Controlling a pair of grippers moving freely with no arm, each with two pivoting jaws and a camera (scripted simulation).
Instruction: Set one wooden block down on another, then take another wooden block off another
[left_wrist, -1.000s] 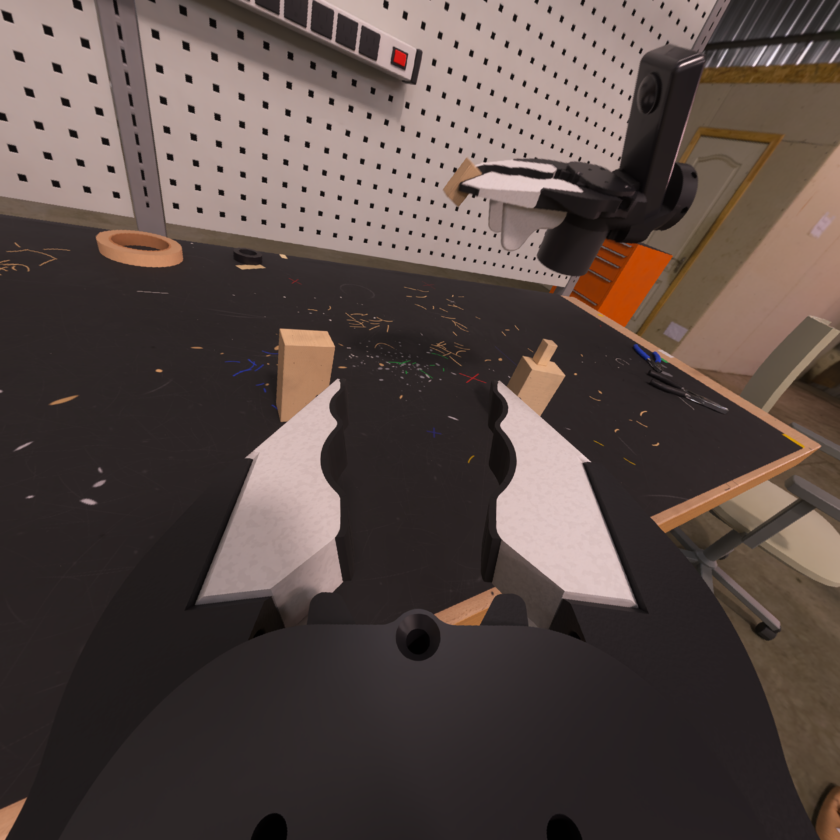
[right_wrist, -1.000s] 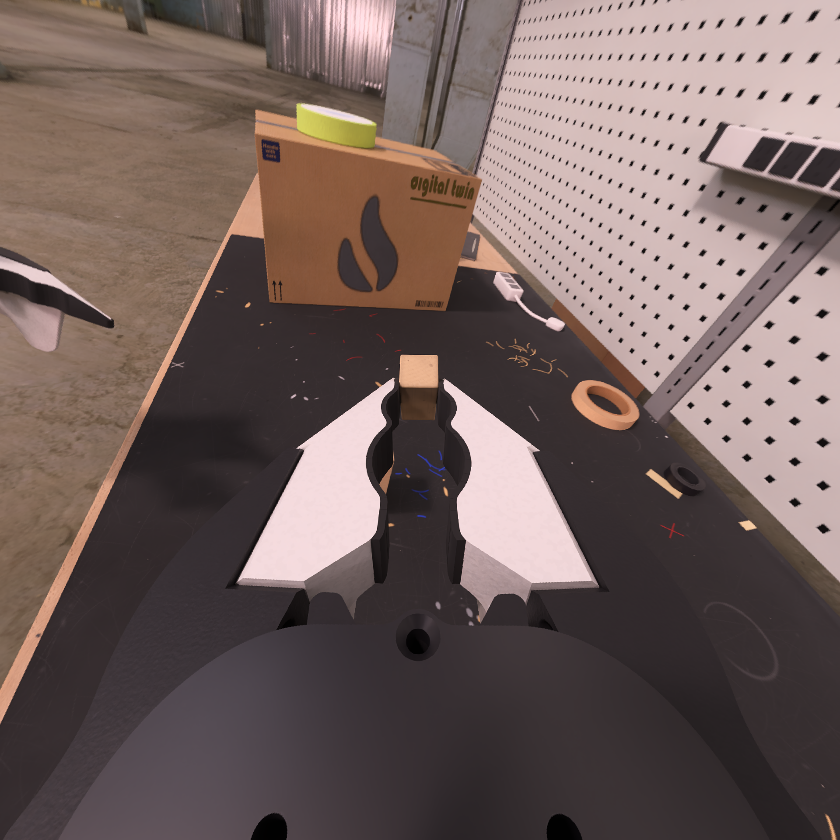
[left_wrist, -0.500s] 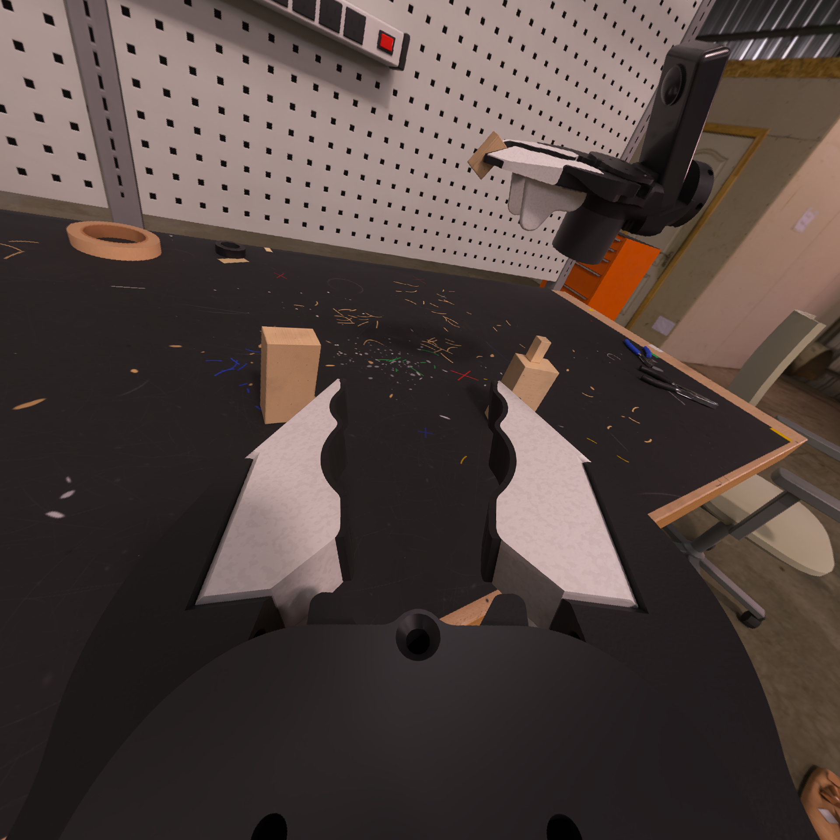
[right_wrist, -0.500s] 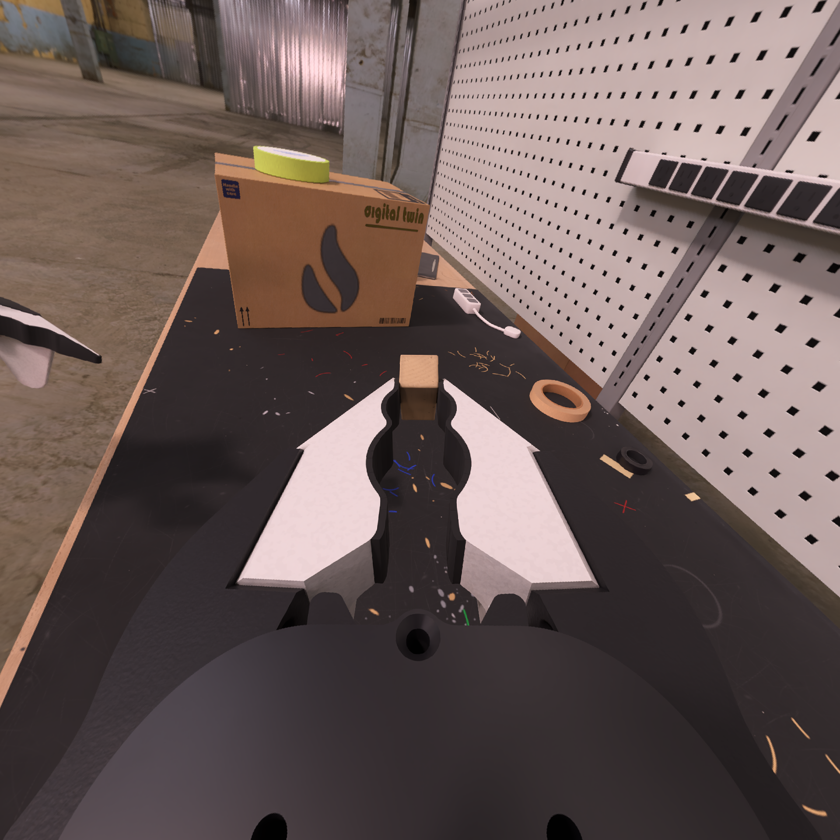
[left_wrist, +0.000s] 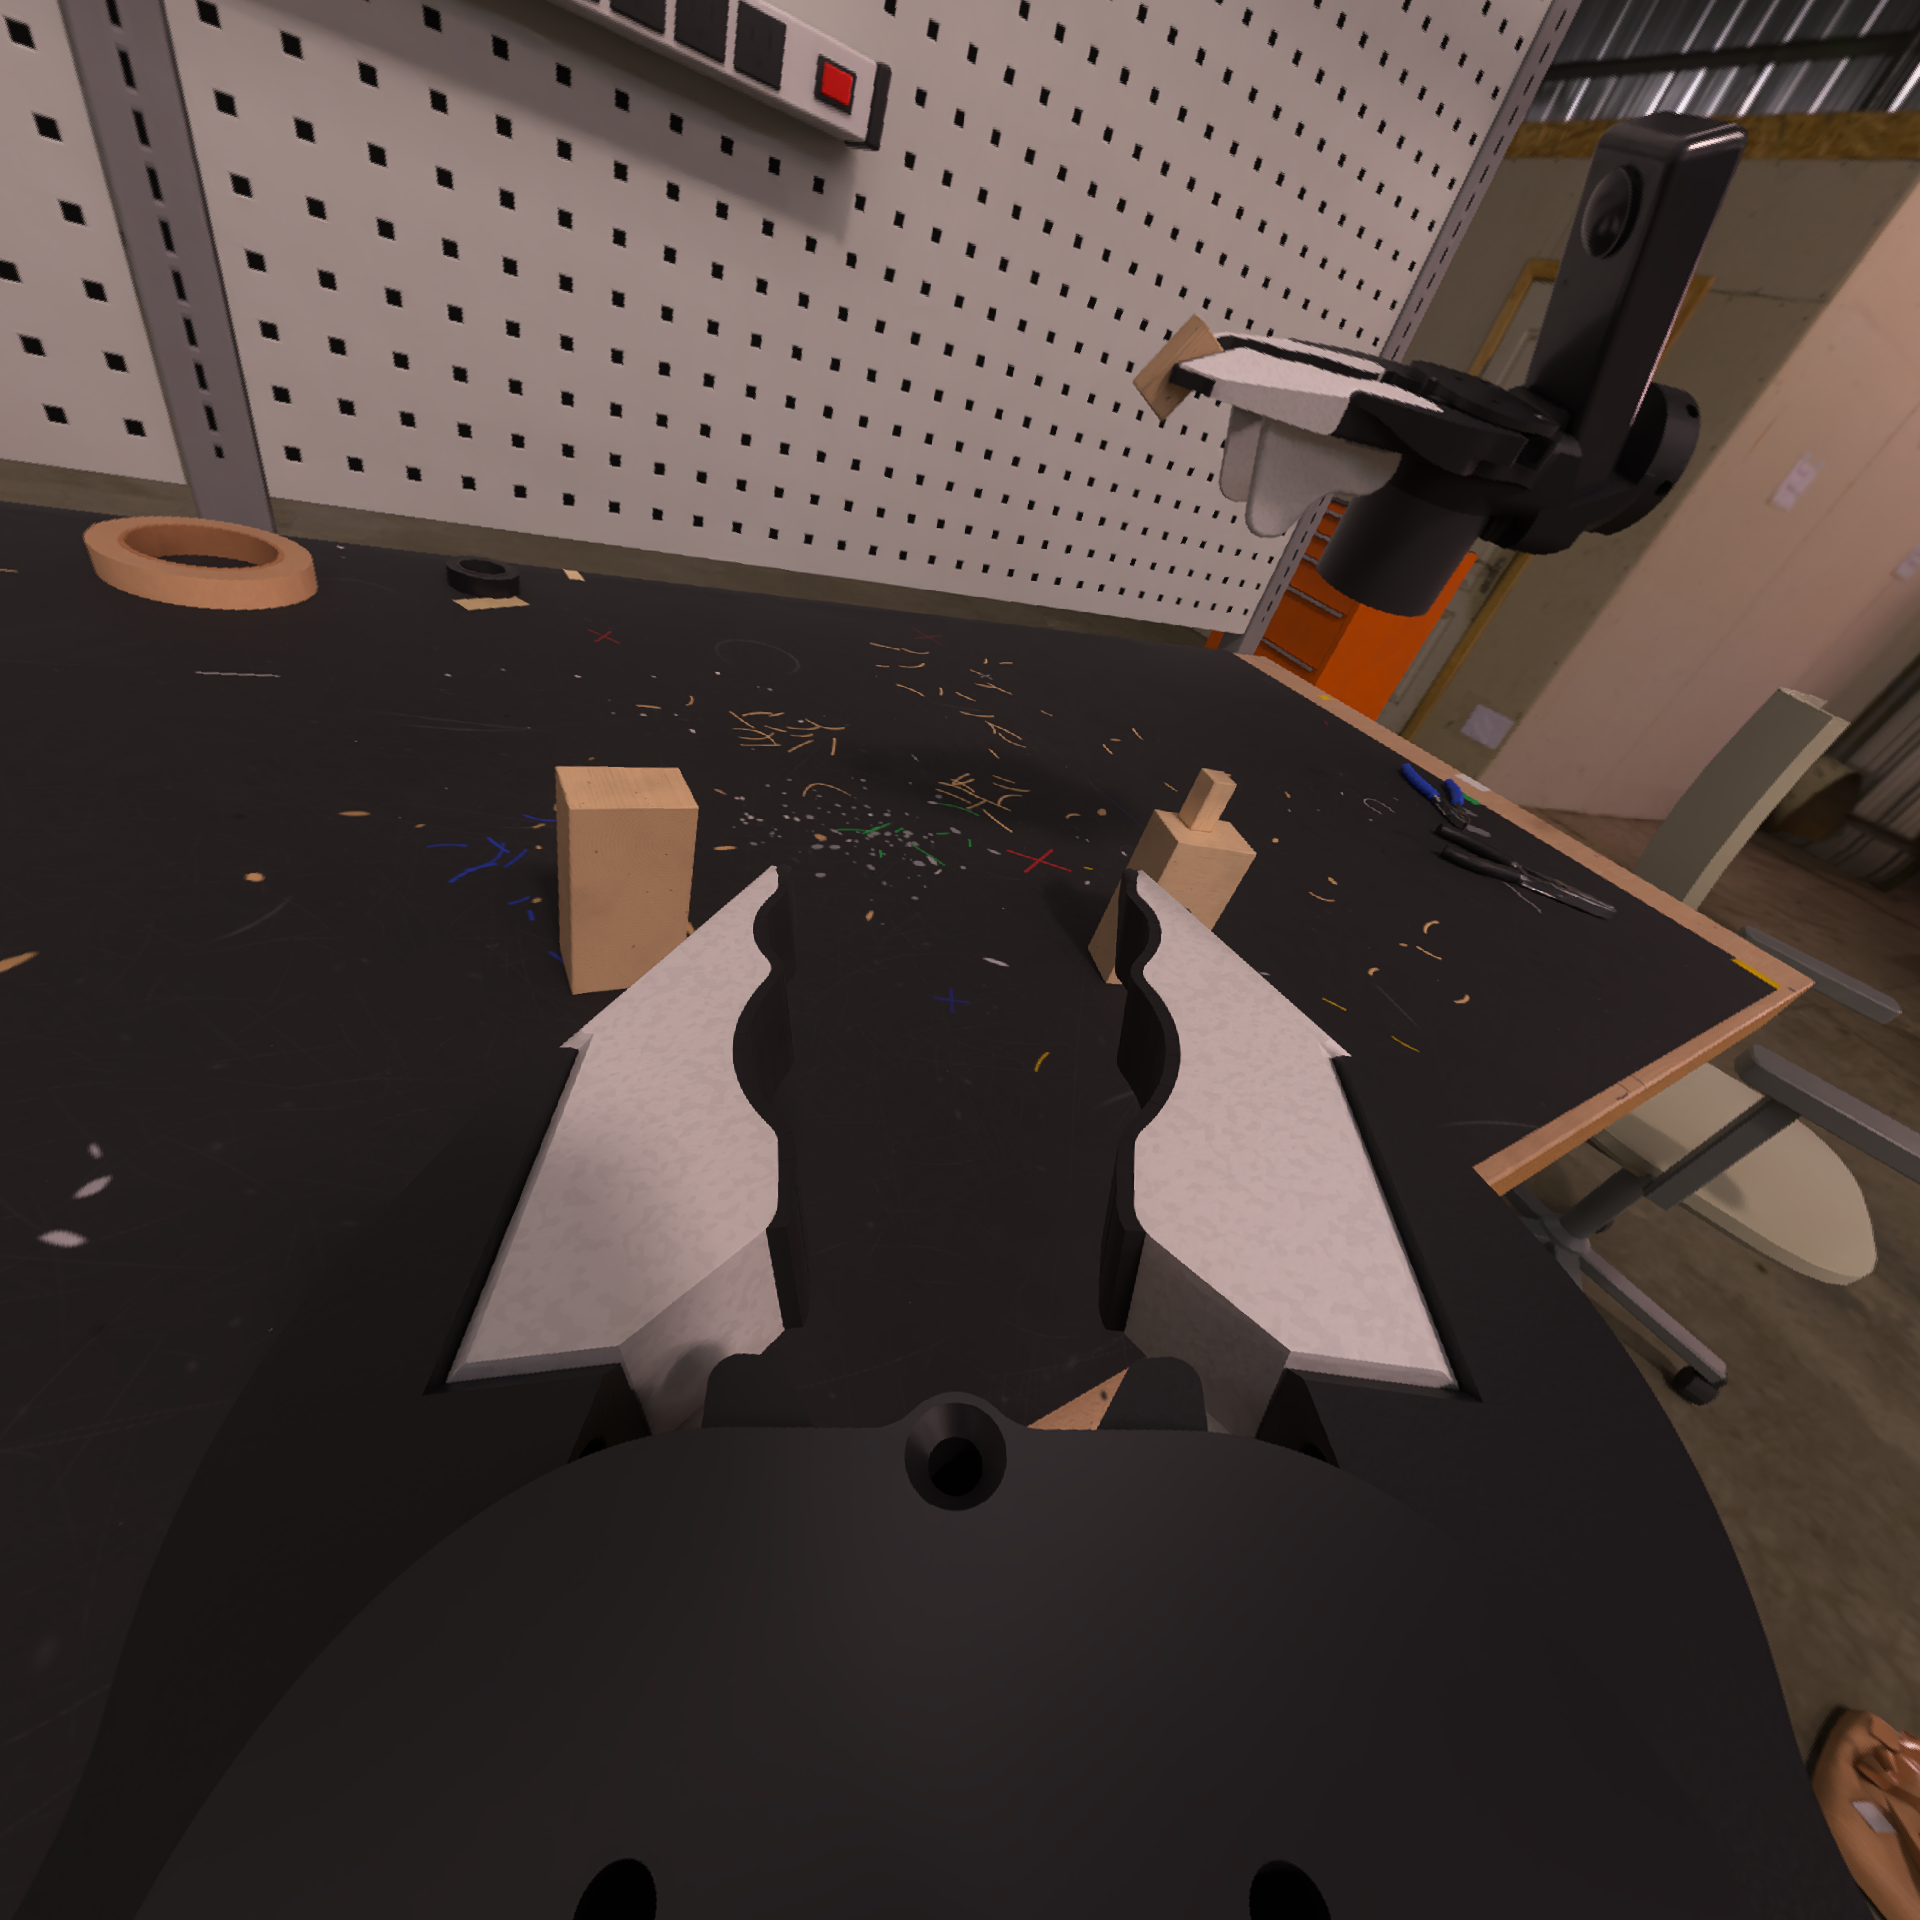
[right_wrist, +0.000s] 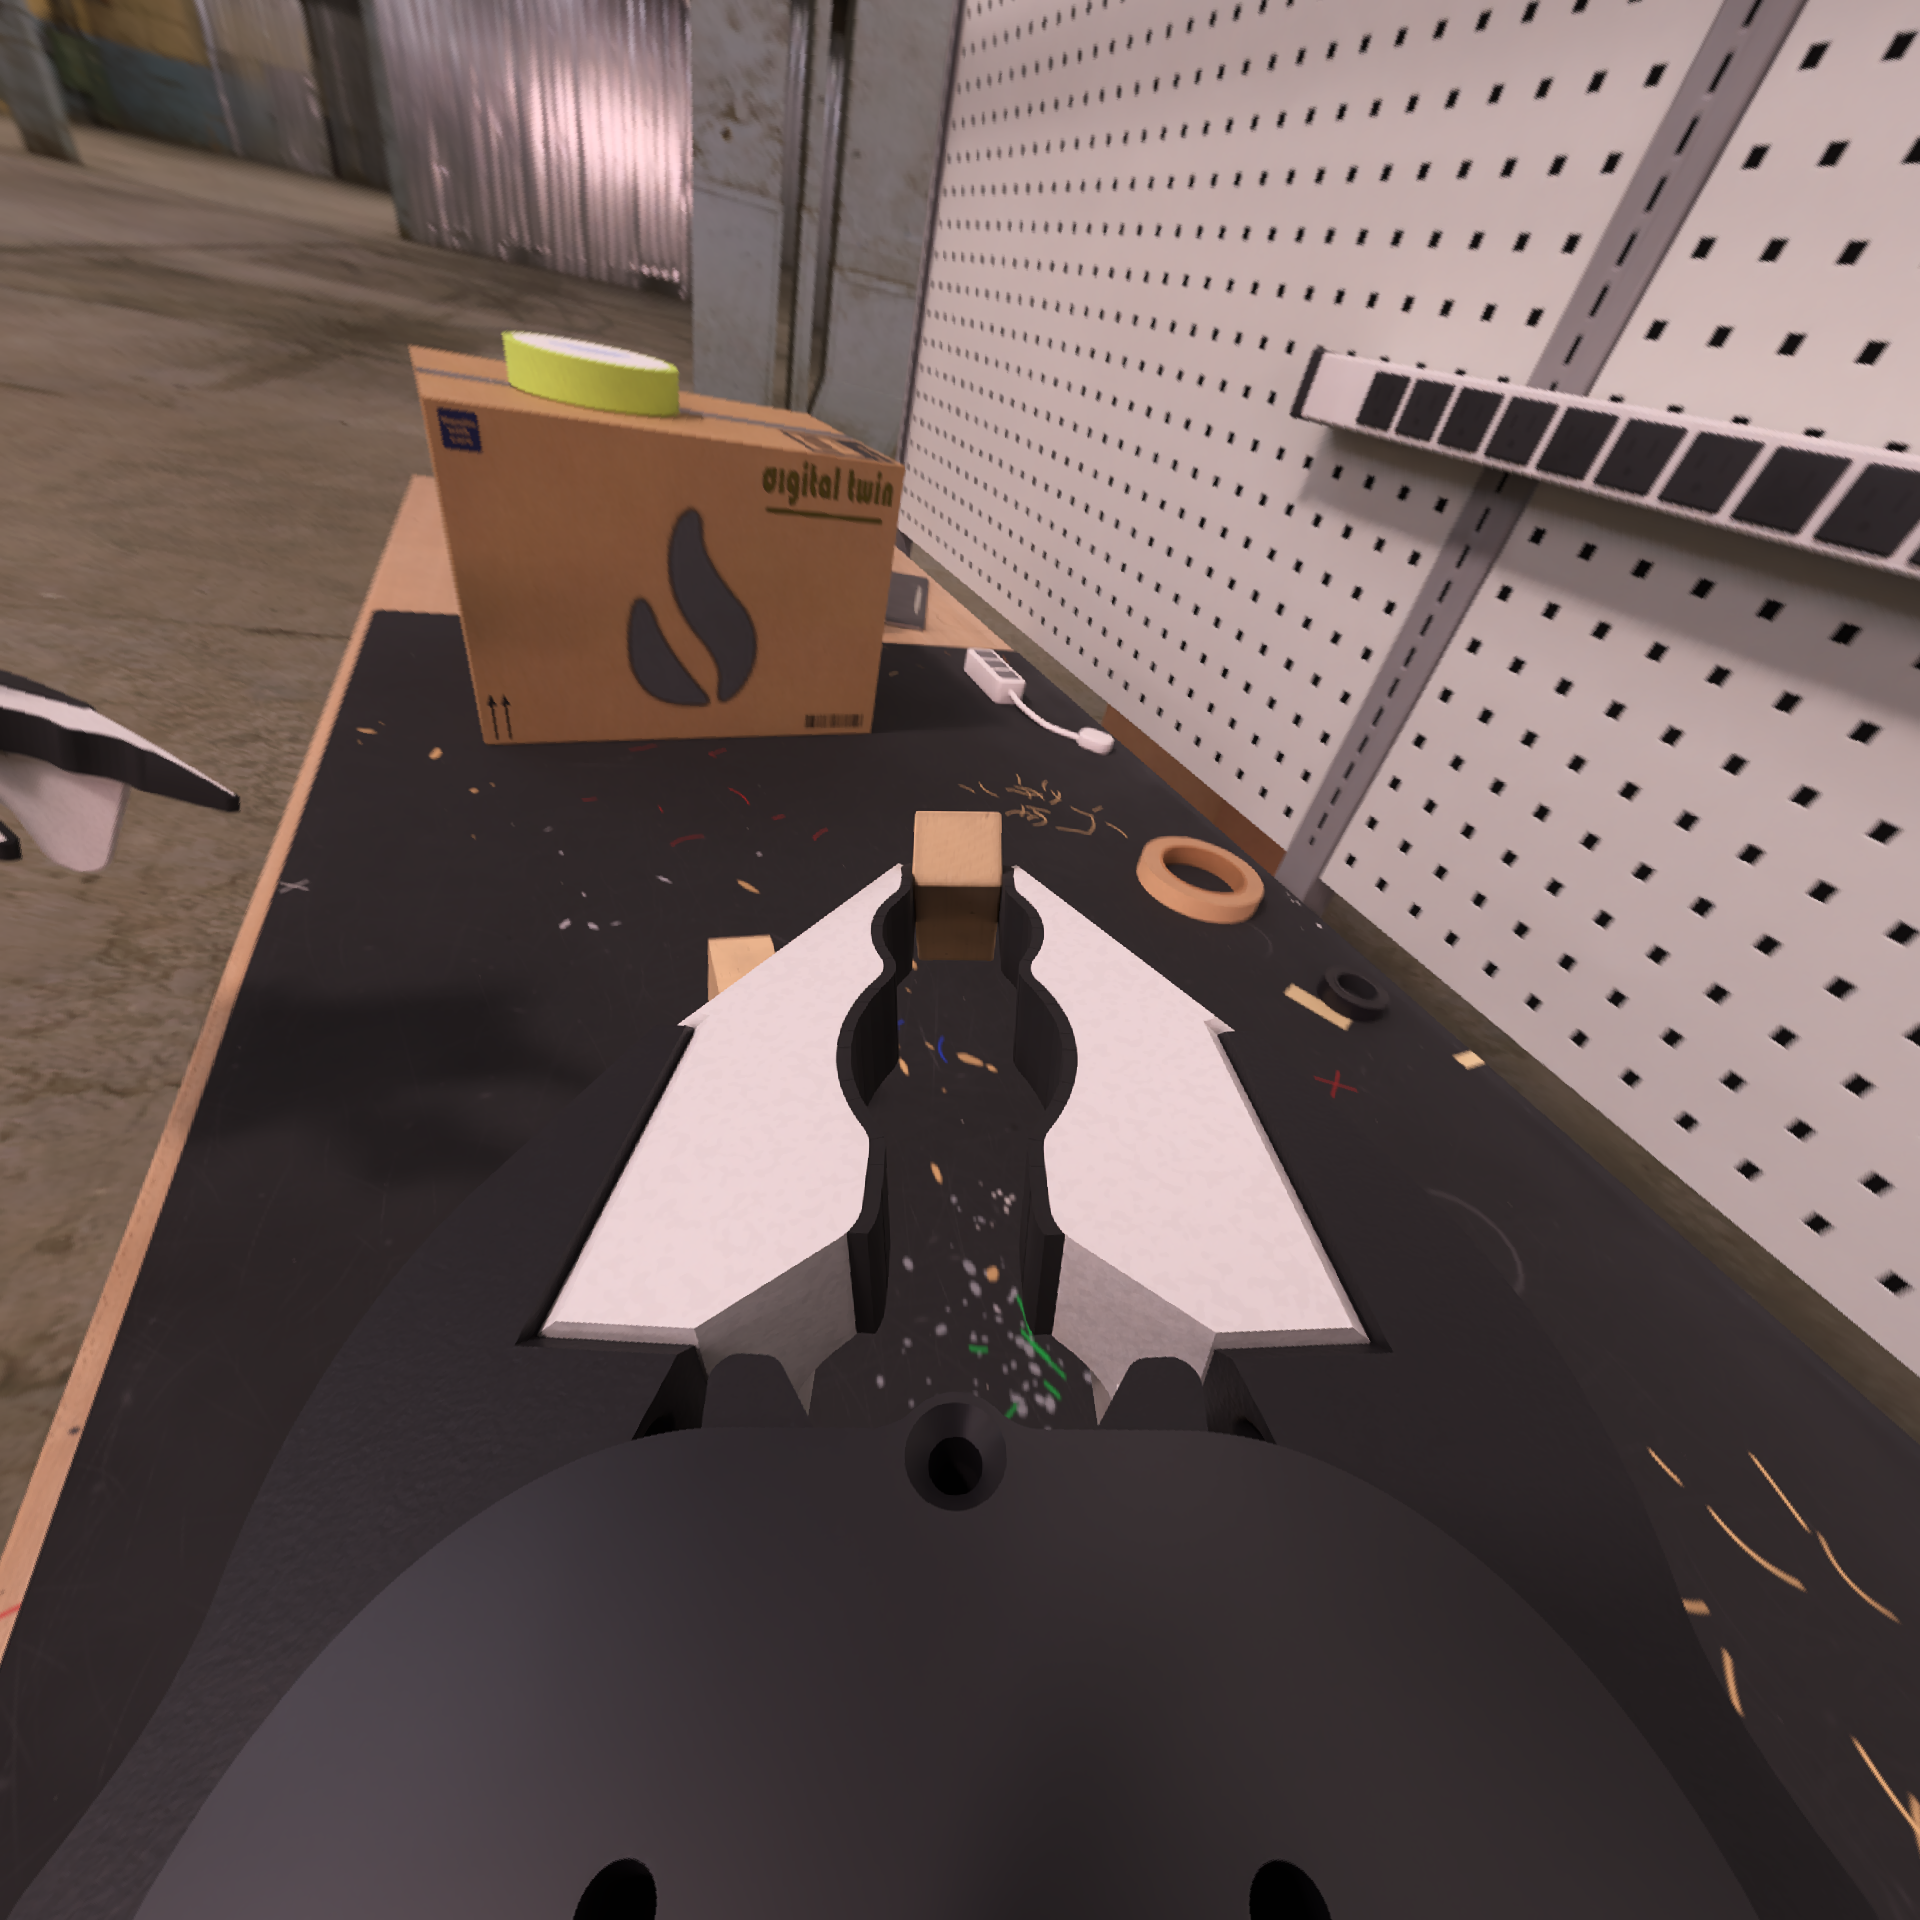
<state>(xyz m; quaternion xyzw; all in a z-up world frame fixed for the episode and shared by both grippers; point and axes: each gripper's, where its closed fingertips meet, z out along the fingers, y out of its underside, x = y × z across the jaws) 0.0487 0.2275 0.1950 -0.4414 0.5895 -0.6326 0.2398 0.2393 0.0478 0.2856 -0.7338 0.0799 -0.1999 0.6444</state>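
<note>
Right gripper (right_wrist: 956, 883) is up in the air, clamped on 1 small wooden block (right_wrist: 956, 862). Left gripper (left_wrist: 951, 904) hangs low over the black bench (left_wrist: 312, 1091) with its fingers spread wide and nothing between them. A tall block (left_wrist: 623, 878) stands at its 11 o'clock, and a 2-block stack (left_wrist: 1190, 857) sits at 1 o'clock.
</note>
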